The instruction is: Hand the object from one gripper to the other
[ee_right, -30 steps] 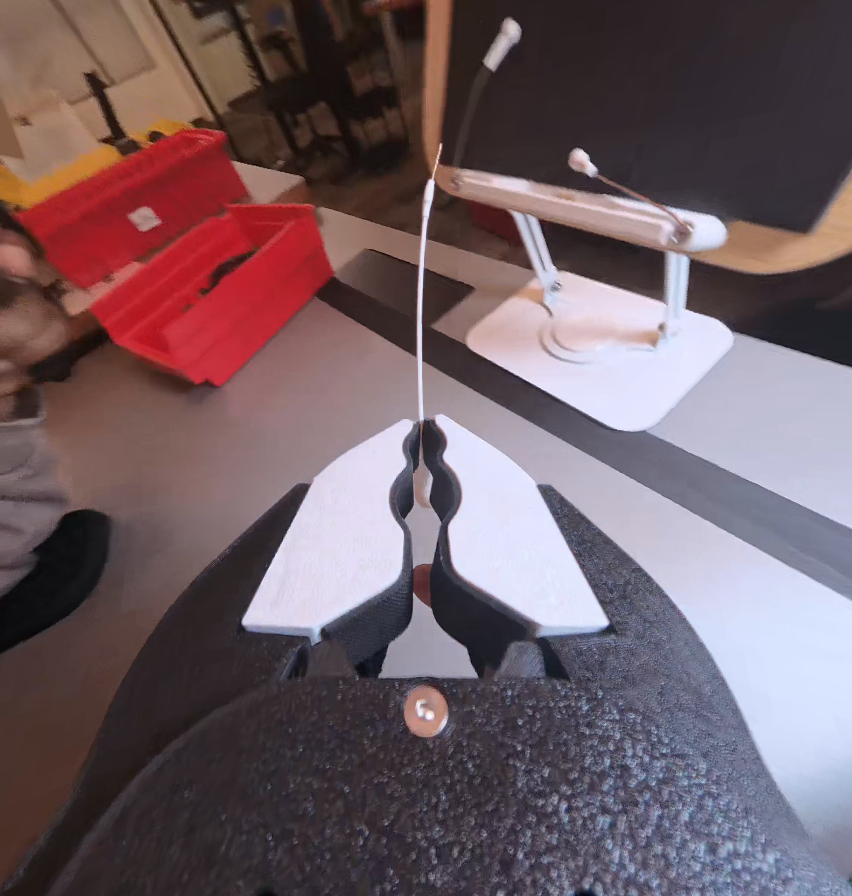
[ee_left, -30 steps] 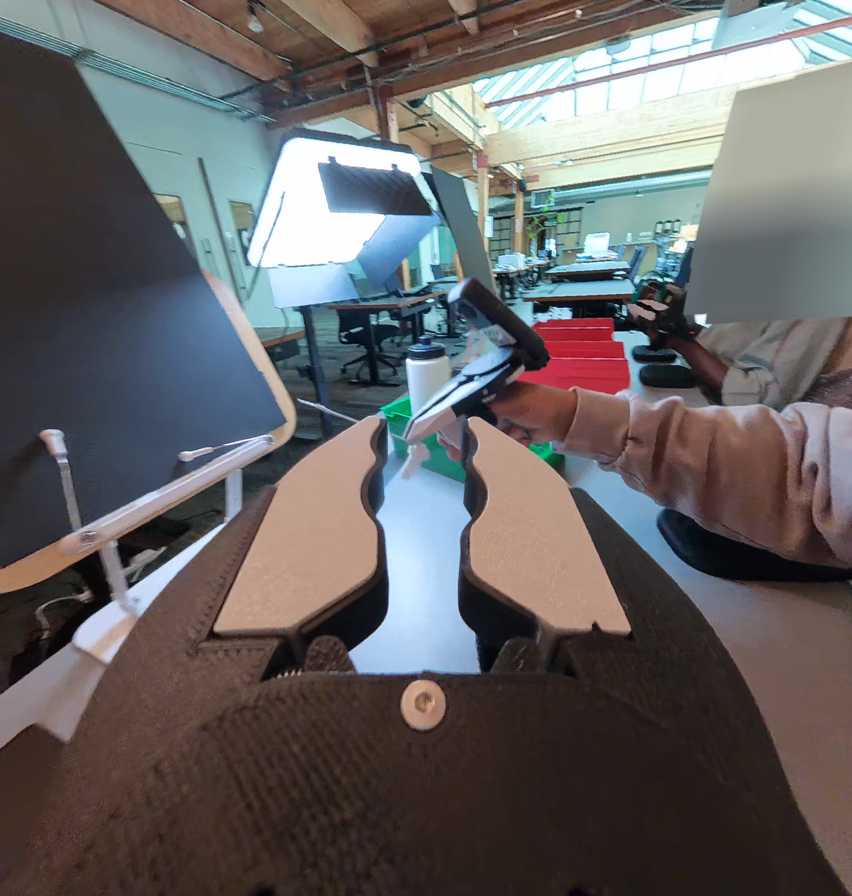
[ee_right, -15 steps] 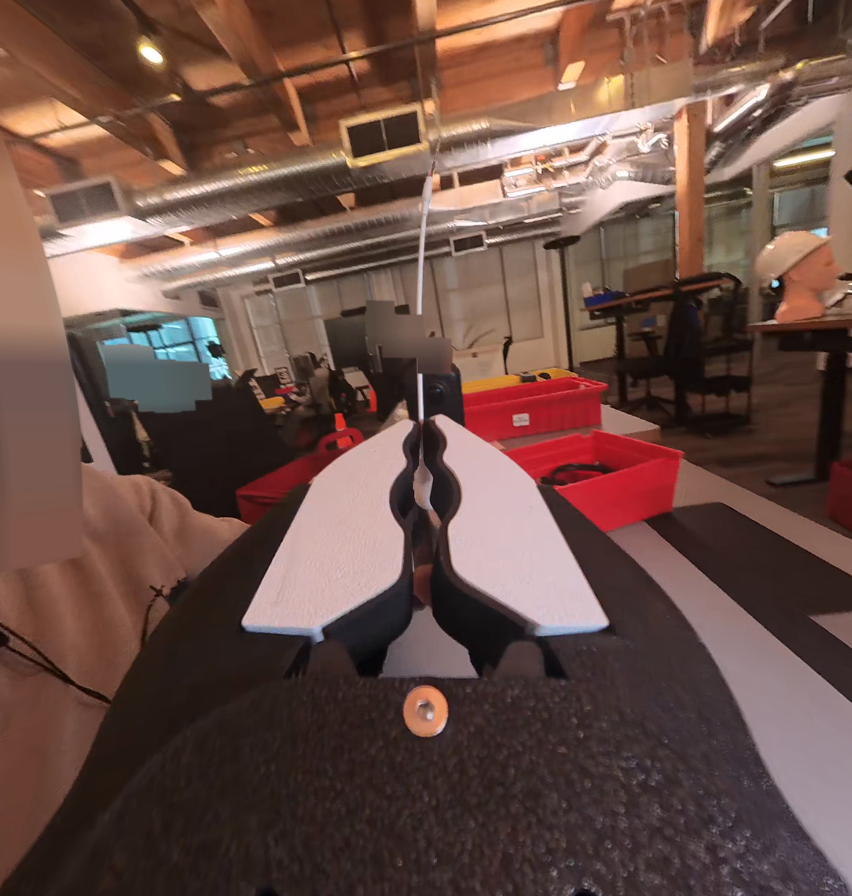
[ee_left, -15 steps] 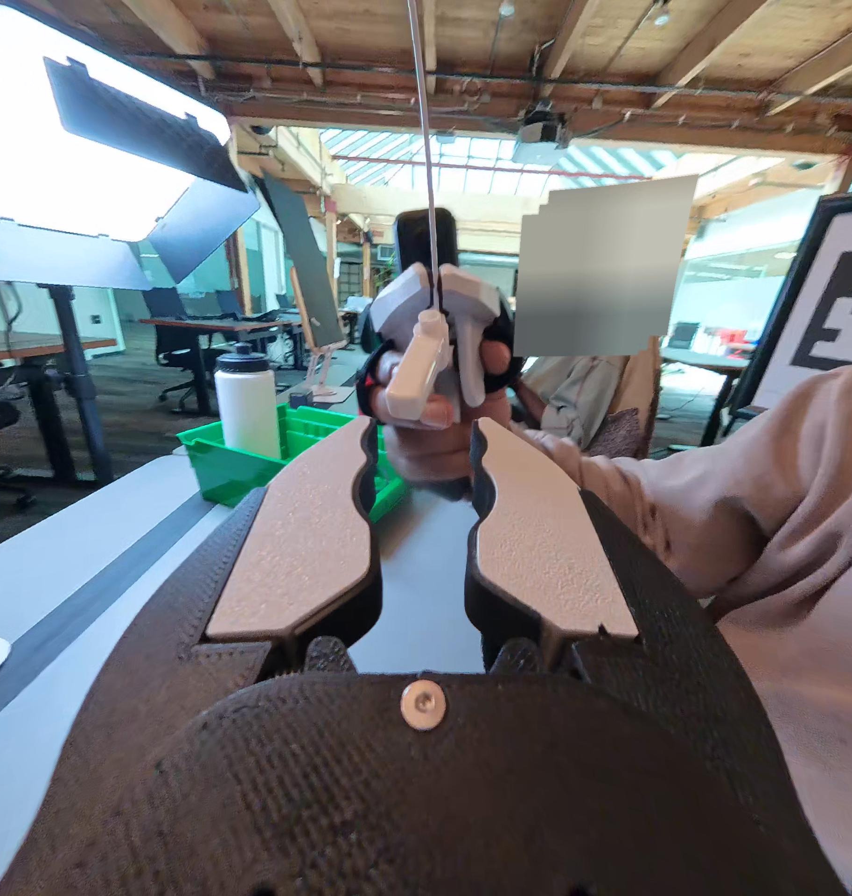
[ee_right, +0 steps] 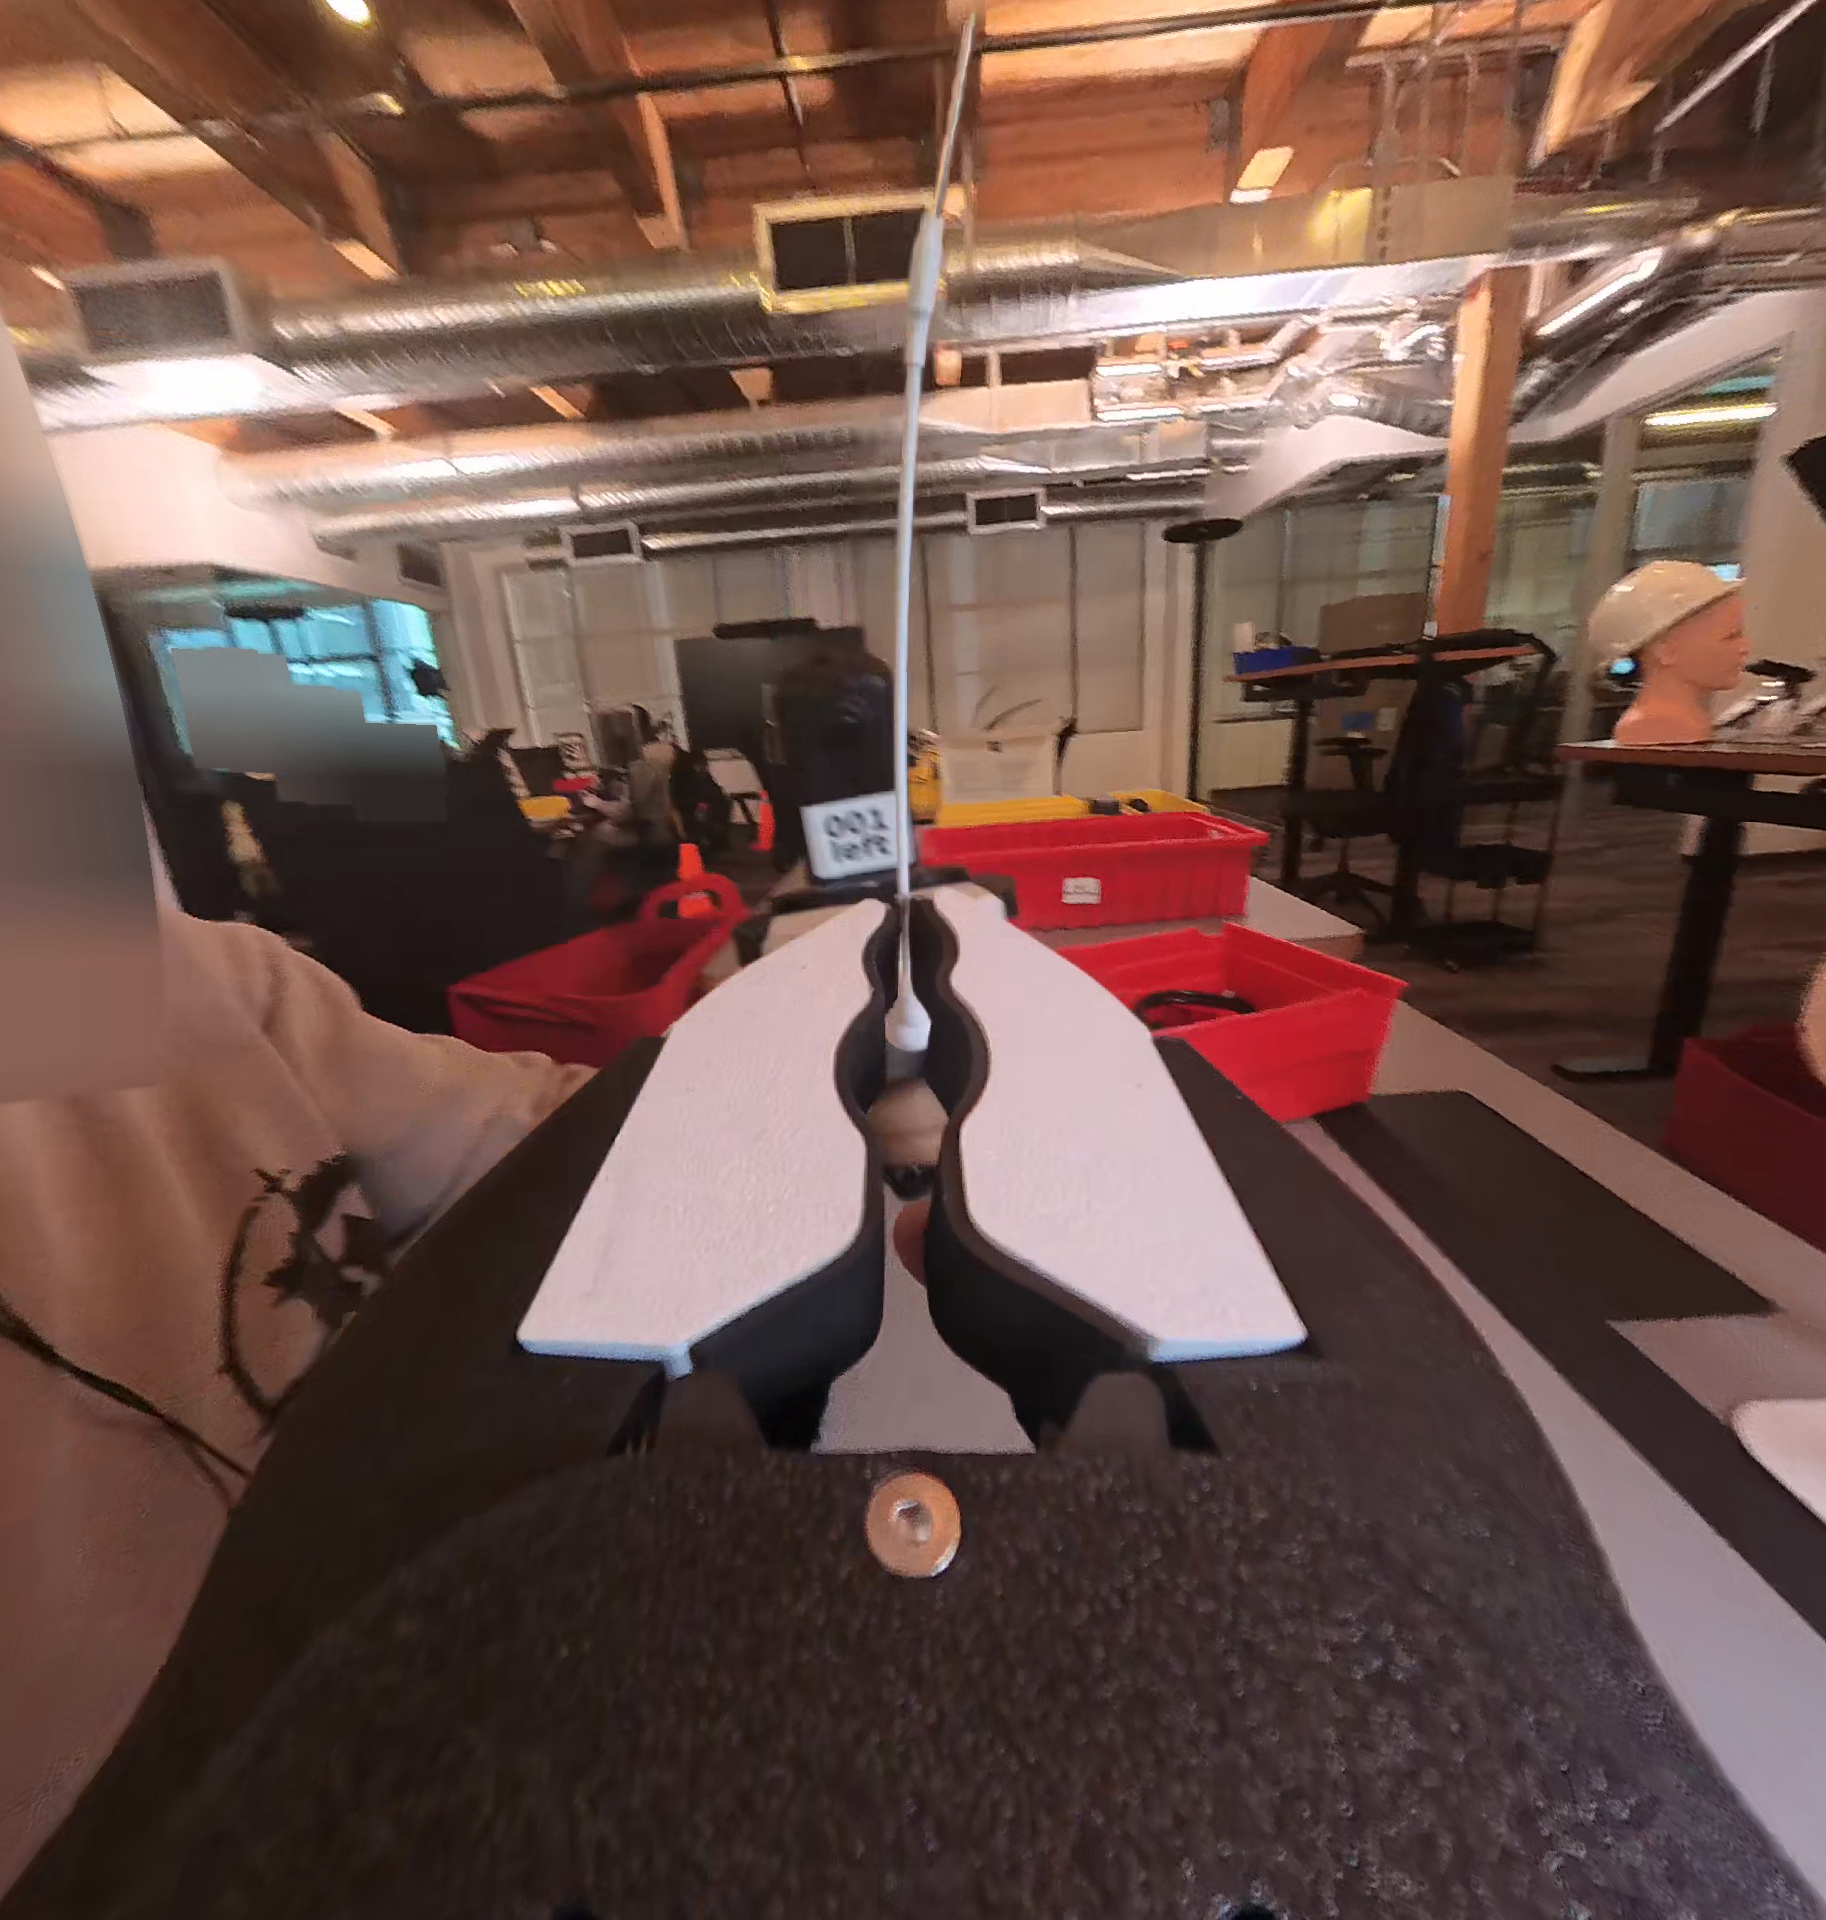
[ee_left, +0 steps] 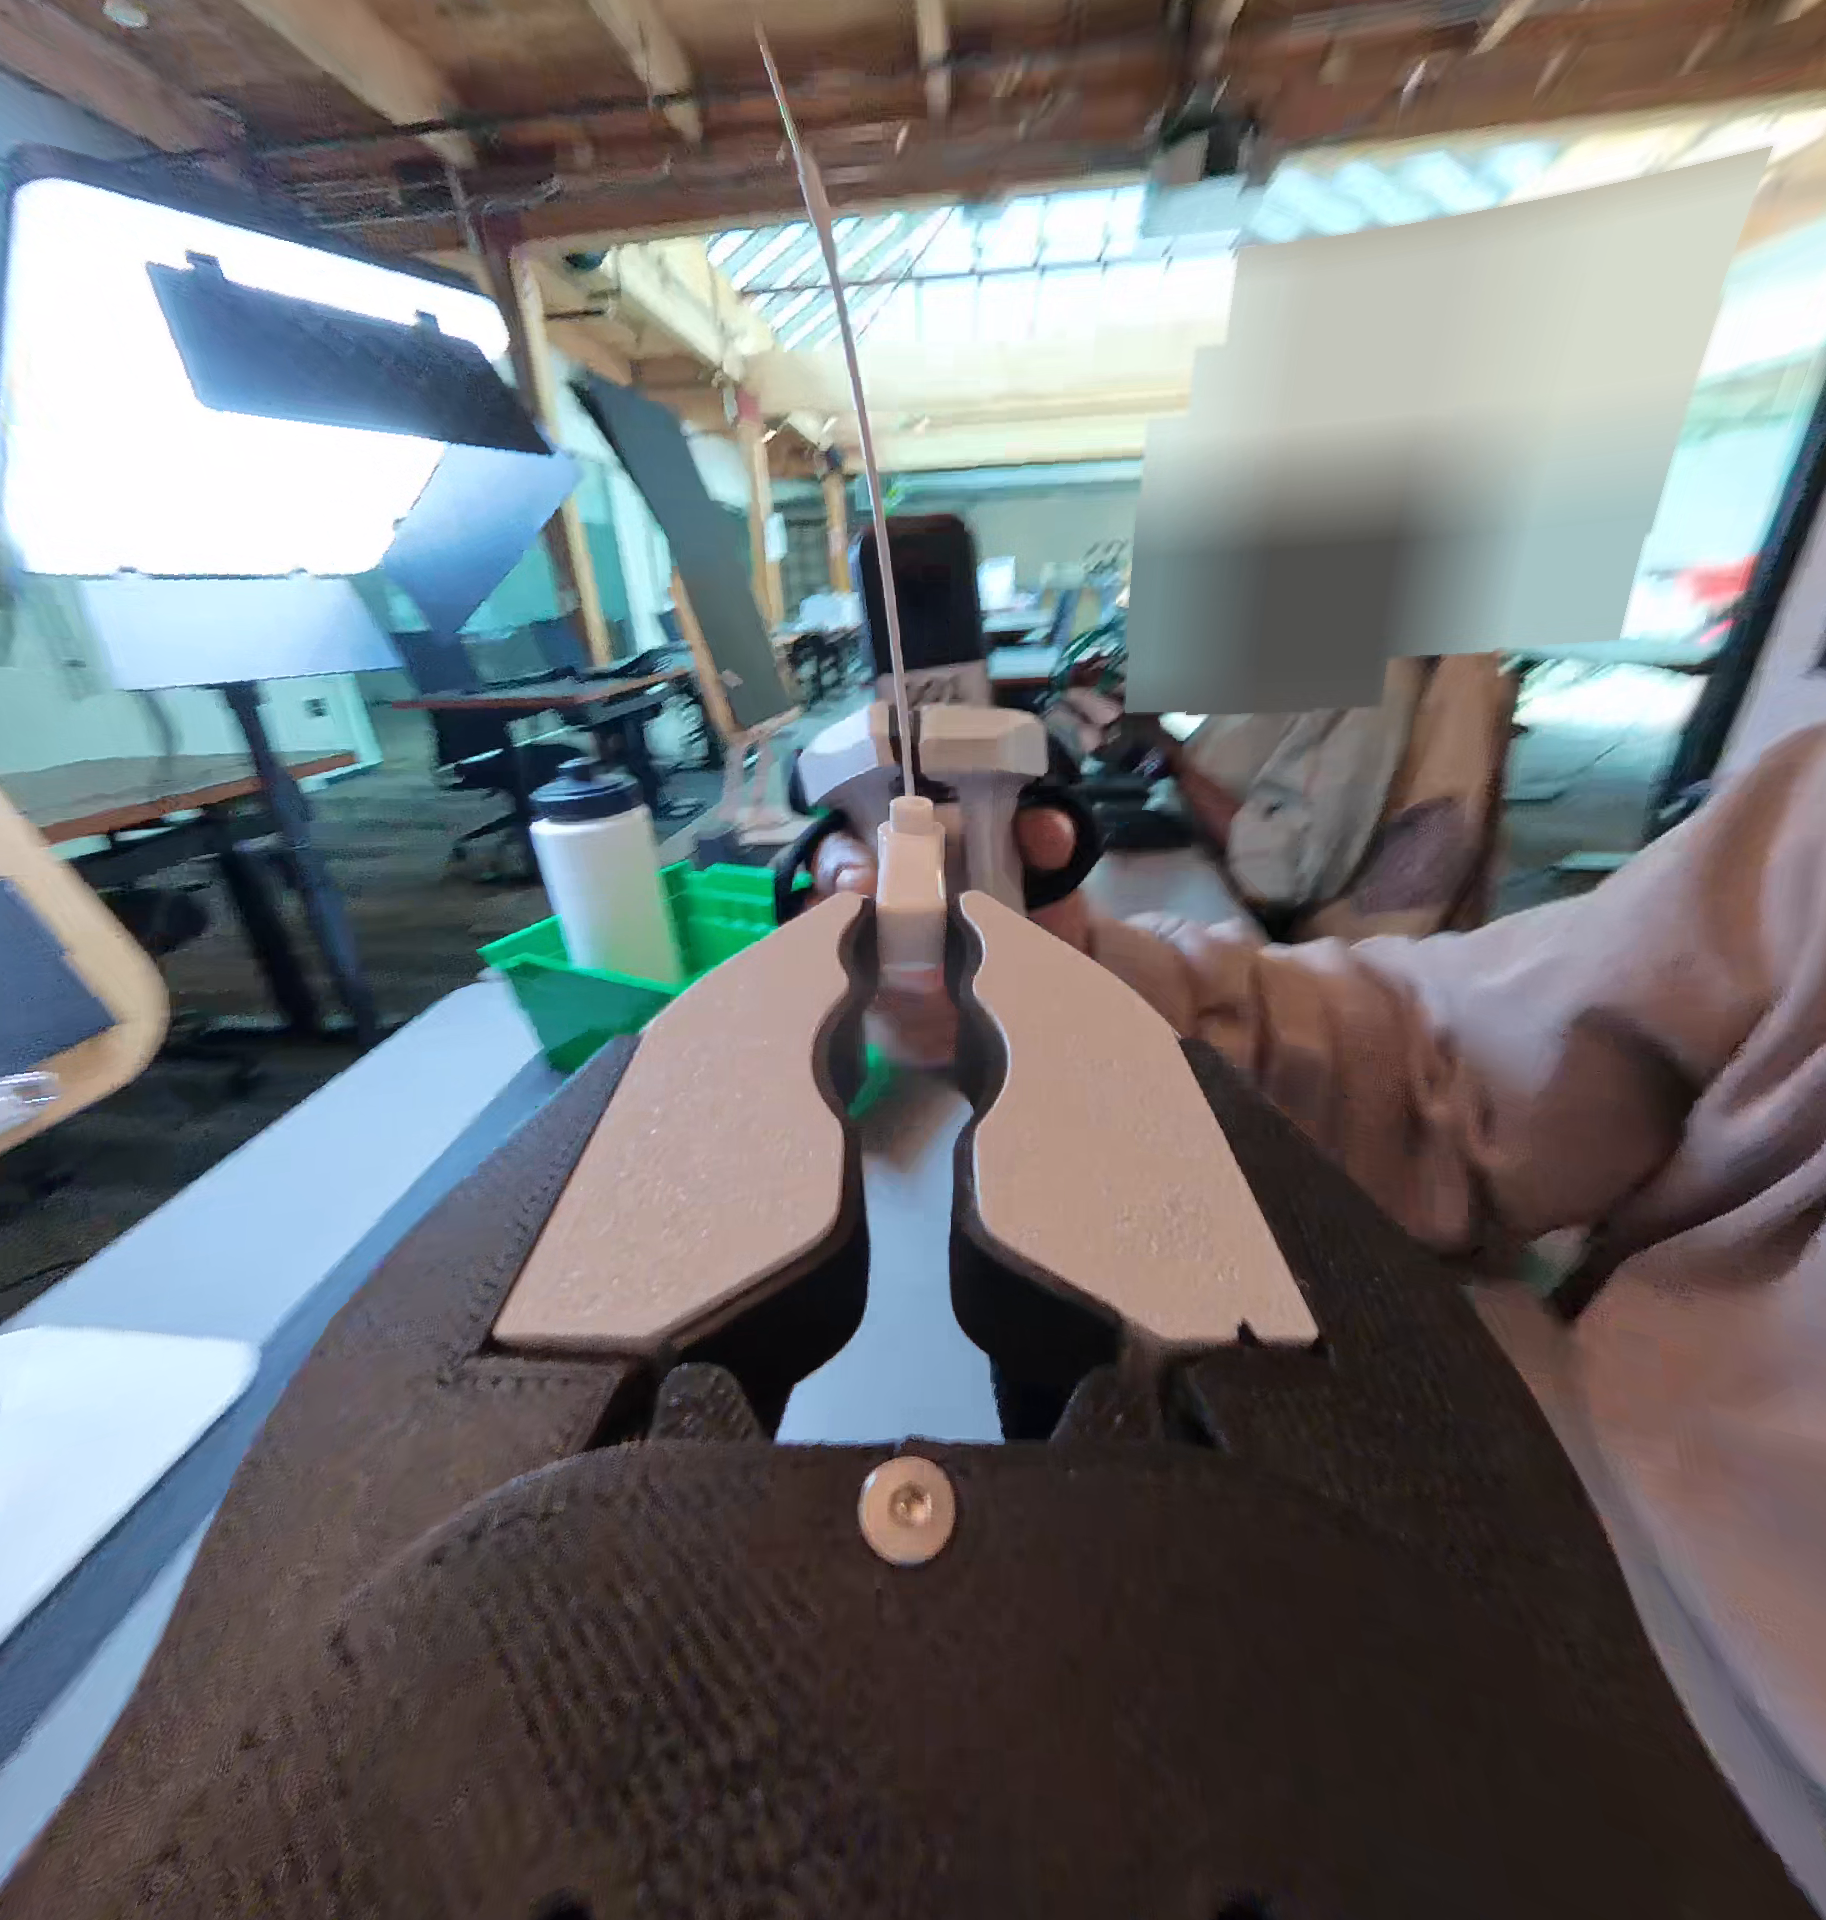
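White cable (ee_left: 893, 665) stays pinched in right gripper (ee_right: 911, 914); left gripper (ee_left: 911, 914) closes around its plug at frame centre, release pending.

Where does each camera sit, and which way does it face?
Left wrist view: on the left gripper, looking along its fingers at the facing right gripper, a green bin and a beige sleeve.
Right wrist view: on the right gripper, looking along its fingers across the room toward red bins, the sleeve at its left.
Shared: the thin white cable with a plug end, rising upward.
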Motion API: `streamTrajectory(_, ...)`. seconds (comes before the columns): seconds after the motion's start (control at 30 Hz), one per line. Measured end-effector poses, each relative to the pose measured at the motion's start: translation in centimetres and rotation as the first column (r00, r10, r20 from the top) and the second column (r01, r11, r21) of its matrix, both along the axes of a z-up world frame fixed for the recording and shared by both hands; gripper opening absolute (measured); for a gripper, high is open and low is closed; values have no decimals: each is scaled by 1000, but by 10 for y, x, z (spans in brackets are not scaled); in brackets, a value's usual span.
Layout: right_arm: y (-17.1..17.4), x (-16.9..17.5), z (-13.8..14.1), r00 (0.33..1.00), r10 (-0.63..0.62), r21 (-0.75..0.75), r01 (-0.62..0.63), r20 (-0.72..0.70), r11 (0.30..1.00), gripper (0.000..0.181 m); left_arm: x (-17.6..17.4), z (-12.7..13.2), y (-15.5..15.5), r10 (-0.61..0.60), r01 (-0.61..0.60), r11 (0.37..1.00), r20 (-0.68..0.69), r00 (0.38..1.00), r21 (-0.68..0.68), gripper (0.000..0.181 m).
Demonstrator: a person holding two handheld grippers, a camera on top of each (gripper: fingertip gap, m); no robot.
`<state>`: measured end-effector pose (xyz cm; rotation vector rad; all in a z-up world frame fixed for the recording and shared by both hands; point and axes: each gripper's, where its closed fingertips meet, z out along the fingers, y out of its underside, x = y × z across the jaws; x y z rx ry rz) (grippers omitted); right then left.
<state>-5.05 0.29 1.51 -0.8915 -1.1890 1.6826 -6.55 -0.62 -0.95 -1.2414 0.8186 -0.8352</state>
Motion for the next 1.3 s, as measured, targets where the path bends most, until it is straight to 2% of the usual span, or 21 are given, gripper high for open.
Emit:
streamTrajectory(0.07,9,3,-1,994,-97,80,94,40,992,11,-10,-3,4,114,-106,992,-130,985,65,12)
streamTrajectory(0.13,13,9,-2,985,-148,158,134,82,978,20,-21,-2,6,221,-187,969,-235,946,159,12)
streamTrajectory(0.27,21,30,10,964,-254,275,222,83,935,25,-44,-2,12,444,-309,879,-388,808,363,12)
streamTrajectory(0.37,23,43,19,950,-308,326,273,59,905,23,-47,-7,9,525,-267,815,-462,715,514,12)
streamTrajectory(0.43,22,47,18,947,-317,353,276,62,894,19,-39,-8,1,533,-199,781,-466,706,592,12)
streamTrajectory(0.53,20,48,11,967,-236,320,195,94,927,17,-23,-8,-8,522,-136,755,-463,716,641,12)
streamTrajectory(0.63,15,48,4,988,-92,210,64,127,976,17,-12,-9,-14,549,-100,718,-472,689,689,12)
streamTrajectory(0.73,13,41,-2,987,16,75,-28,161,997,19,-4,-7,-18,610,-66,645,-461,644,761,12)
streamTrajectory(0.77,12,38,-5,979,80,-4,-81,186,997,25,-2,-6,-19,637,-56,609,-446,628,791,12)
streamTrajectory(0.8,9,35,-8,963,165,-93,-149,214,985,35,1,-5,-20,663,-44,576,-435,610,816,12)
streamTrajectory(0.87,8,26,-17,929,270,-242,-209,254,947,44,5,-5,-21,713,-16,512,-415,565,859,12)
streamTrajectory(1.0,2,6,-33,873,385,-420,-242,298,874,44,10,-8,-20,797,48,400,-373,475,915,12)
streamTrajectory(1.1,-6,-5,-47,833,435,-478,-244,343,844,38,9,-16,-12,853,107,329,-344,393,938,14)
streamTrajectory(1.2,-1,-6,-48,837,451,-515,-251,311,820,12,10,-26,-5,861,134,331,-357,362,934,12)
streamTrajectory(1.3,-1,-5,-51,837,445,-494,-254,319,831,12,11,-29,-4,855,138,328,-356,377,934,12)
